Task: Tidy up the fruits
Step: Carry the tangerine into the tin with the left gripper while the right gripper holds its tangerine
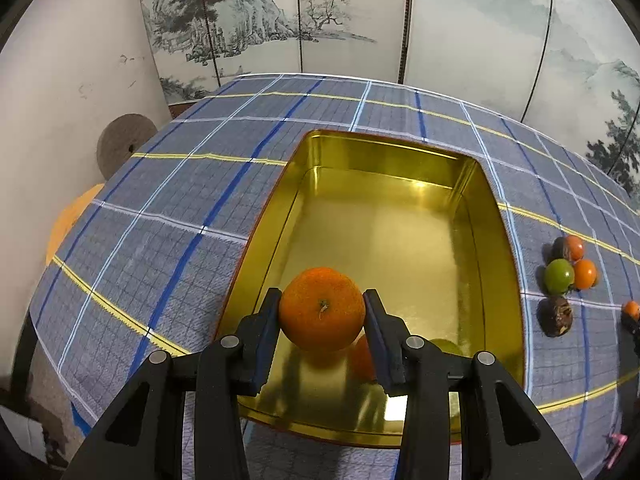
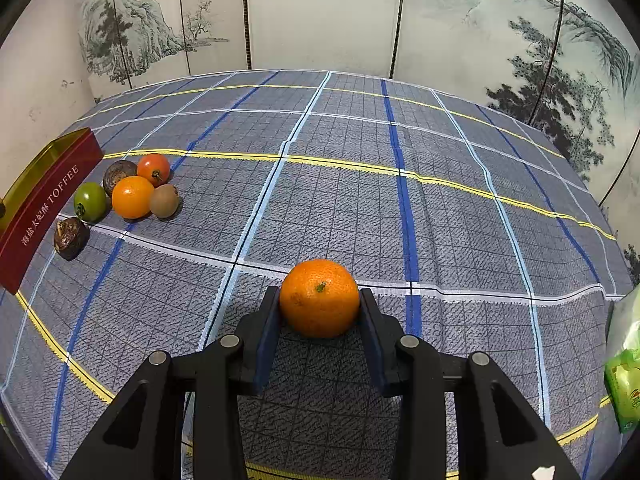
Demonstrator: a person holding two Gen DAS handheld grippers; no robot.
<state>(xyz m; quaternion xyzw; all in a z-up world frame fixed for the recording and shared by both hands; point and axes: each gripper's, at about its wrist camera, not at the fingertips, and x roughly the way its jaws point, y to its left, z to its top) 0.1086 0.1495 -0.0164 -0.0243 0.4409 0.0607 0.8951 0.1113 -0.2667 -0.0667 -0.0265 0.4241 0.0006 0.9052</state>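
My left gripper is shut on an orange mandarin and holds it over the near end of the gold tin. Another orange fruit and a green one lie in the tin beneath, partly hidden. My right gripper is shut on a second mandarin low over the checked cloth. A pile of fruit lies beside the tin: a green fruit, an orange, a red tomato, a kiwi and two dark brown fruits.
The tin's red side reads TOFFEE at the left of the right wrist view. A green packet sits at the cloth's right edge. A painted folding screen stands behind the table. The fruit pile also shows in the left wrist view.
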